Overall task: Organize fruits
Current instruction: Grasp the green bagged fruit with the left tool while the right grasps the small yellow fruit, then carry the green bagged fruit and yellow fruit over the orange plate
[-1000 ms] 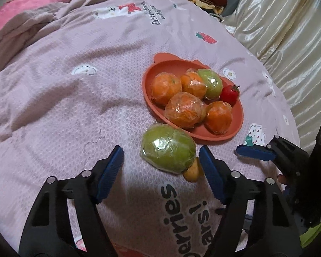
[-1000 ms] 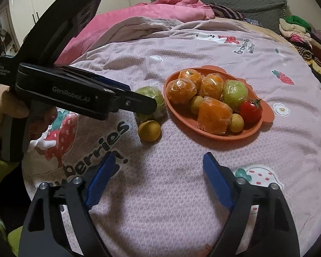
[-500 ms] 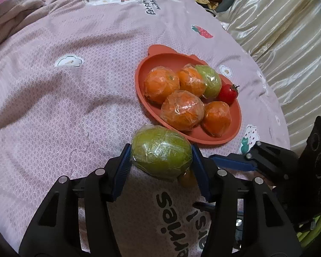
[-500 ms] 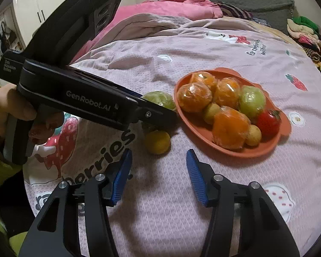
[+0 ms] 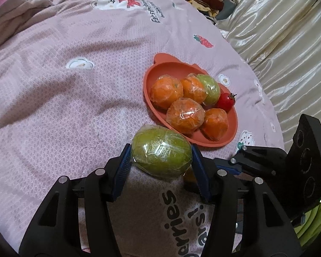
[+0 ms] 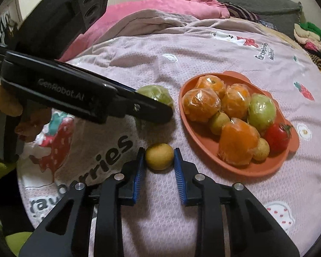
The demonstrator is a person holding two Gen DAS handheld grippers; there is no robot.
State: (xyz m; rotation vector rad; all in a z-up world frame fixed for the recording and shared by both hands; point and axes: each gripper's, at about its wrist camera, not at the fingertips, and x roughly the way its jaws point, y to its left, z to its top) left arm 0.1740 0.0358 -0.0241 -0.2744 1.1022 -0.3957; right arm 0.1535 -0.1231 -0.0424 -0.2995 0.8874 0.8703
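My left gripper [image 5: 161,159] is shut on a large green fruit in plastic wrap [image 5: 161,151], held just above the pink blanket; the same fruit shows partly behind the left gripper in the right wrist view [image 6: 156,93]. My right gripper [image 6: 159,157] has closed around a small yellow-brown fruit [image 6: 159,156] lying on the blanket, its pads touching both sides. The orange plate [image 6: 256,168] holds several wrapped oranges [image 6: 201,105], a wrapped green fruit [image 6: 261,111], a red tomato [image 6: 277,137] and small yellow fruits [image 6: 261,150]. The plate also shows in the left wrist view [image 5: 154,85].
The pink printed blanket [image 5: 75,85] covers a bed. A pink quilt [image 6: 160,8] lies bunched at the back. Folded clothes [image 6: 310,36] are stacked at the far right. A shiny cream curtain [image 5: 278,32] hangs beside the bed.
My left gripper closed on the large green fruit and lifted it slightly. My right gripper moved forward to the small yellow-brown fruit and closed around it.
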